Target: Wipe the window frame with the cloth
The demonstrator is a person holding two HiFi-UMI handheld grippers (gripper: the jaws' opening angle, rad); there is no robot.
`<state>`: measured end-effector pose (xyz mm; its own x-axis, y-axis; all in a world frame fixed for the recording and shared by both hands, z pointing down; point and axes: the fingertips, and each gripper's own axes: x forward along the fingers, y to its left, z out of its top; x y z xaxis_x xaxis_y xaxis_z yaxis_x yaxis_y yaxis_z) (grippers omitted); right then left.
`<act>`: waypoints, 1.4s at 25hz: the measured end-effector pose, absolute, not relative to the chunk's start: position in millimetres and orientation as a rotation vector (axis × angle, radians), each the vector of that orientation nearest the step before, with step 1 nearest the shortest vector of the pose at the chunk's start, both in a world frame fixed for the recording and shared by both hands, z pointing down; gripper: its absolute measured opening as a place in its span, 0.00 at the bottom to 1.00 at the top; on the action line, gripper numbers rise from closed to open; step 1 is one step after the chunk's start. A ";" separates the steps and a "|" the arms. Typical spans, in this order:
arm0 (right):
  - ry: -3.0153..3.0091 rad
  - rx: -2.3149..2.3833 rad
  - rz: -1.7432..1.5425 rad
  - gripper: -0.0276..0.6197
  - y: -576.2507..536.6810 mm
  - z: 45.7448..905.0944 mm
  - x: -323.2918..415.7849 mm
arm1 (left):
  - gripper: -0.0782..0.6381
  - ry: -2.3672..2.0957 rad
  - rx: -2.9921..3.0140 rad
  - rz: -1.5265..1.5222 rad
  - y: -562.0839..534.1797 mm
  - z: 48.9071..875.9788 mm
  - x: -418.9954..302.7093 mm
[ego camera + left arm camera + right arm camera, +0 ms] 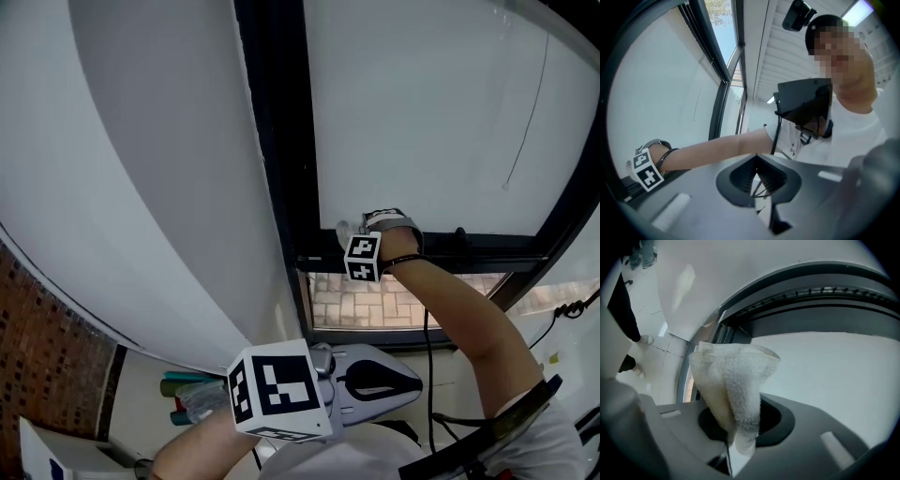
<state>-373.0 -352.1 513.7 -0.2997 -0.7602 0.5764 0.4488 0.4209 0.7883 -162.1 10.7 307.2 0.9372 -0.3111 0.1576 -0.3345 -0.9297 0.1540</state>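
1. Two grippers are showing in the head view. The right gripper [356, 236] is sitting up at the window frame [277, 141], and the left gripper [757, 163] is hanging low near the person's body, well apart from it.
2. The right gripper is clamping the cloth [733, 390] between its jaws, and the pale terry cloth is standing out past the jaw tips in a folded bunch.
3. In the head view the cloth is lying at the corner where the frame's dark upright bar is meeting the horizontal rail [469, 246]. It is just above the rail's upper edge, and I cannot tell whether it is touching.
4. The left gripper's jaws are resting together with nothing between them.
5. Open room is lying to the right along the rail, where the frosted pane [431, 103] is running bare as far as a thin hanging cord [530, 112]. To the left, the upright bar is closing off the corner.
6. Below the rail, a lower pane is showing brick paving [394, 300], and the right forearm [459, 314] is crossing in front of it.
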 end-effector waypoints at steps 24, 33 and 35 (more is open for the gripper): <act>-1.290 0.004 -1.332 0.16 -269.3 559.5 -390.6 | 0.14 -0.434 2.879 0.120 12.9 319.4 -158.0; -1.538 0.062 -1.267 0.15 -225.9 512.1 -282.6 | 0.14 -0.290 2.897 0.149 -3.7 318.6 -106.2; -1.540 0.166 -1.239 0.15 -254.5 487.8 -237.5 | 0.14 -0.238 2.910 0.177 -13.7 315.2 -86.5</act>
<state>-237.5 -254.5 487.8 -0.3916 -0.6628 0.6382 0.4812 0.4437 0.7560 -86.5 -13.7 315.2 0.9796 -0.1473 0.1365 -0.1733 -0.9634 0.2043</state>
